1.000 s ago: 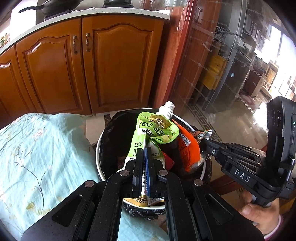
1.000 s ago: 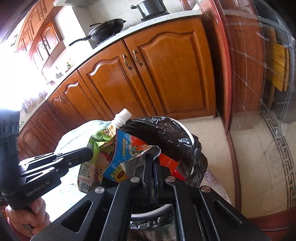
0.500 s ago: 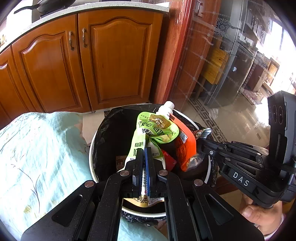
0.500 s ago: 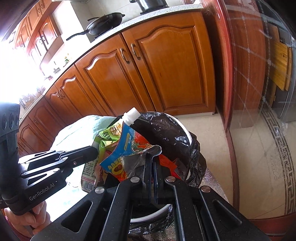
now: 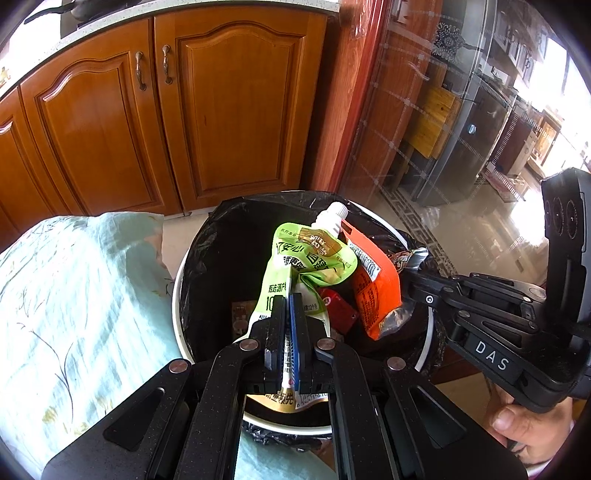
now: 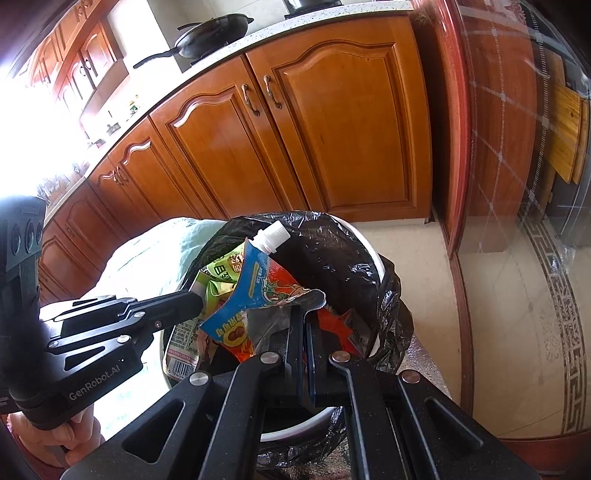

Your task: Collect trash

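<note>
Wooden cabinets (image 5: 229,110) stand behind the work area under a pale counter, with a black pan (image 6: 214,35) on top; a light blue floral cloth (image 5: 74,314) covers the table at the left of the left wrist view, its edge touching the bin. The trash bin (image 5: 177,295), round with a white rim and lined with a black bag (image 6: 332,266), stands against the cloth's edge; some printed packaging lies at its bottom. Both grippers hang over the bin's opening. The left gripper (image 5: 290,325) is closed tight on the lower end of a green spouted pouch (image 5: 310,258), whose white cap (image 5: 334,212) points up toward the far rim; the pouch is above the bin's mouth, crumpled near its middle. The right gripper (image 6: 304,332) is pinched shut on an orange and blue snack wrapper (image 6: 266,291), held just beside the pouch on its right, also over the opening. A hand (image 5: 532,428) grips the right handle.
</note>
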### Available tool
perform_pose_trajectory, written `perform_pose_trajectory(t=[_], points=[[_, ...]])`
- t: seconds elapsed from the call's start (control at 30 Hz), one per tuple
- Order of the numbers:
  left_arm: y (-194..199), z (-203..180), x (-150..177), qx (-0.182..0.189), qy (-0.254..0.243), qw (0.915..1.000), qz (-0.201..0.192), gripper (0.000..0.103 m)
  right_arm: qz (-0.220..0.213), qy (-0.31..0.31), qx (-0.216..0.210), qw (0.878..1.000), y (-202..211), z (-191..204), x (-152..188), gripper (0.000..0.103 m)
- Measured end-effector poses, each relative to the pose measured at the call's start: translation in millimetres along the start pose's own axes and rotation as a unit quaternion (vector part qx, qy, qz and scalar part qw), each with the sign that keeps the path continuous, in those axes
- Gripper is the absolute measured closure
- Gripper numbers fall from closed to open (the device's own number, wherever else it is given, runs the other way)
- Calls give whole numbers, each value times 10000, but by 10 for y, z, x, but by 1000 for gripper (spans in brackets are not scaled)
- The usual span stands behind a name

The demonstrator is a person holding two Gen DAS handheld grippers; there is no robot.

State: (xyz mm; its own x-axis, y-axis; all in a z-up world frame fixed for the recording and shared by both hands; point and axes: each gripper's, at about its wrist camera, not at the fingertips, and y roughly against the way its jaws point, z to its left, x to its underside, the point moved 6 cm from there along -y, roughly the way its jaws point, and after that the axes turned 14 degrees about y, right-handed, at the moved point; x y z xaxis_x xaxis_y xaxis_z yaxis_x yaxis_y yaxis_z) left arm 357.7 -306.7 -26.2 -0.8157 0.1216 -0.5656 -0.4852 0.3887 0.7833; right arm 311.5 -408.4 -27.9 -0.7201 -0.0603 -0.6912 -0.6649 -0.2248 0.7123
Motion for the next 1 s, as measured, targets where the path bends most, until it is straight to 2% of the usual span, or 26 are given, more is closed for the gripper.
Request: perform_pose_trajectory(t=[0.57, 0.7, 0.73, 0.77, 0.83, 0.9, 1.0], points=[[-58, 77, 13, 22, 88, 9999, 89, 100, 94, 143, 120, 9998, -31, 15, -17, 101], [-31, 96, 16, 34, 144, 9999, 79, 98, 81, 138, 170, 9997, -26, 16, -30, 96], [-24, 107, 15, 29, 163, 9998, 81, 95, 72, 131, 179, 9997, -17, 12, -34, 94], [-12, 112, 17, 28, 182, 9998, 82, 87, 62, 124, 182, 9997, -5, 11, -34, 92], [26, 127, 24, 4, 208, 9998, 18, 73, 3, 100, 173, 9998, 37, 17, -33, 72], [61, 141, 35, -12, 211, 9998, -21, 71, -52, 107, 189, 9998, 71, 17, -40, 65], [110, 173, 66, 2, 265, 9996, -27, 70, -128, 71, 167, 9998, 125, 28, -48, 65]])
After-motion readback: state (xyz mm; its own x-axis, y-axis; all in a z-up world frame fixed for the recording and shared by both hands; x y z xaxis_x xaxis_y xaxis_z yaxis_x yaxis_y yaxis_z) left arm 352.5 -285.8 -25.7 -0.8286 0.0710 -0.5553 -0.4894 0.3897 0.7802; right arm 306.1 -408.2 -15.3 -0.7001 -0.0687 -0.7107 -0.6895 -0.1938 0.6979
